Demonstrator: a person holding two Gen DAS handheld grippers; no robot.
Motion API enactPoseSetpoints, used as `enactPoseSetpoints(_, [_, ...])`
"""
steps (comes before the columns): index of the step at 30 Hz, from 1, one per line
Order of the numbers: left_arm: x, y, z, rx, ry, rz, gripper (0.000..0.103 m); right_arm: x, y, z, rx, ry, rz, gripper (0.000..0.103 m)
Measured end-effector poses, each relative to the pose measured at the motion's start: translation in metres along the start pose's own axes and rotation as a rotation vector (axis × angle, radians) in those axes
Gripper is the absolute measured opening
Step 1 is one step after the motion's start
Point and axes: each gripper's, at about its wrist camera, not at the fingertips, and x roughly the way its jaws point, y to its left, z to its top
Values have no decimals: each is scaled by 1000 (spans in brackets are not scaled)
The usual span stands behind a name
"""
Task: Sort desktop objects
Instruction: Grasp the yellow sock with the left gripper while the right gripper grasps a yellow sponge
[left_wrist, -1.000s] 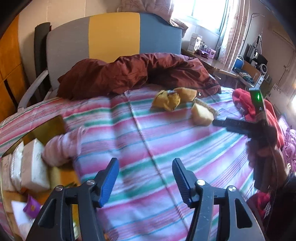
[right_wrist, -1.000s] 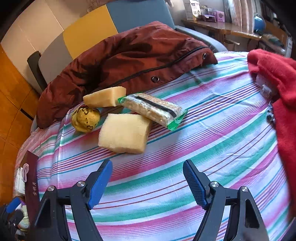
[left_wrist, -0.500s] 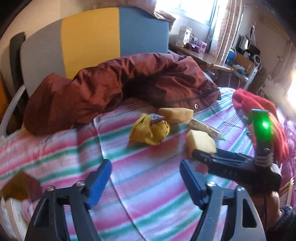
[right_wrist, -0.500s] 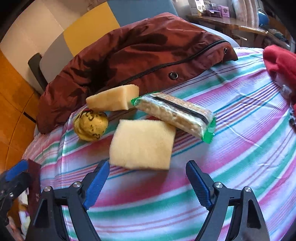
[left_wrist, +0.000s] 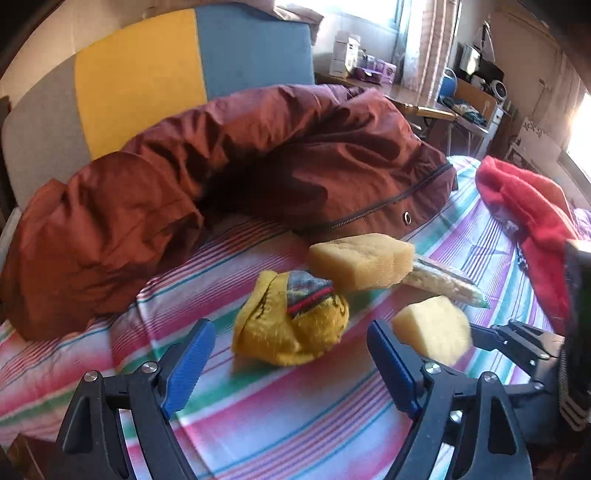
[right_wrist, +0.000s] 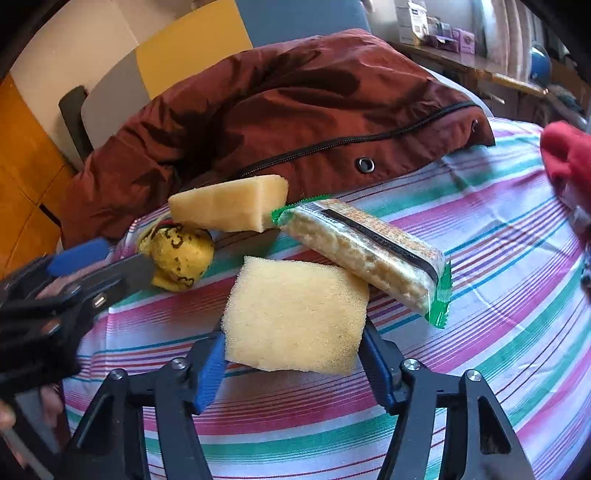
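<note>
A yellow sponge block (right_wrist: 295, 317) lies on the striped cloth, and my right gripper (right_wrist: 293, 360) has its blue pads against both of its near sides. The same sponge shows in the left wrist view (left_wrist: 432, 332). A yellow plush toy (left_wrist: 291, 328) sits just ahead of my open, empty left gripper (left_wrist: 291, 363); it also shows in the right wrist view (right_wrist: 181, 258). A second sponge wedge (right_wrist: 232, 203) and a green-edged cracker pack (right_wrist: 365, 251) lie behind, the wedge propped on the toy and pack.
A maroon jacket (left_wrist: 229, 177) is heaped behind the objects. A red garment (left_wrist: 528, 221) lies at the right. The striped cloth (right_wrist: 480, 295) covers the surface. A desk with boxes (left_wrist: 369, 70) stands far back by the window.
Both grippers have moved forward toward the objects. The right gripper's jaws have narrowed and now straddle the sponge block. The left gripper has swung from the left side to face the plush toy.
</note>
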Motion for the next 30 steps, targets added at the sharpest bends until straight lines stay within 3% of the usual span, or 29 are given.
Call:
enactPoseSetpoints(7, [26, 3, 6, 7, 50, -21, 85, 1, -1, 1, -4, 17, 6, 65])
enactPoseSetpoints(9, [33, 5, 4, 0, 72, -21, 75, 2, -1, 1, -8, 18, 5, 65])
enactPoseSetpoints(10, [37, 9, 1, -25, 85, -58, 67, 2, -1, 1, -10, 17, 4, 65])
enactPoseSetpoints(12, [36, 15, -2, -58, 85, -73, 64, 2, 0, 1, -19, 16, -1, 65])
enactPoseSetpoints(16, [22, 21, -11, -98, 64, -71, 59, 1, 3, 0, -37, 14, -10, 65])
enactPoseSetpoints(23, [-6, 29, -38, -170, 49, -31, 59, -1, 9, -3, -71, 26, -4, 63])
enactPoseSetpoints(30, [-56, 23, -59, -210, -19, -5, 59, -2, 36, -18, -158, 48, 31, 63])
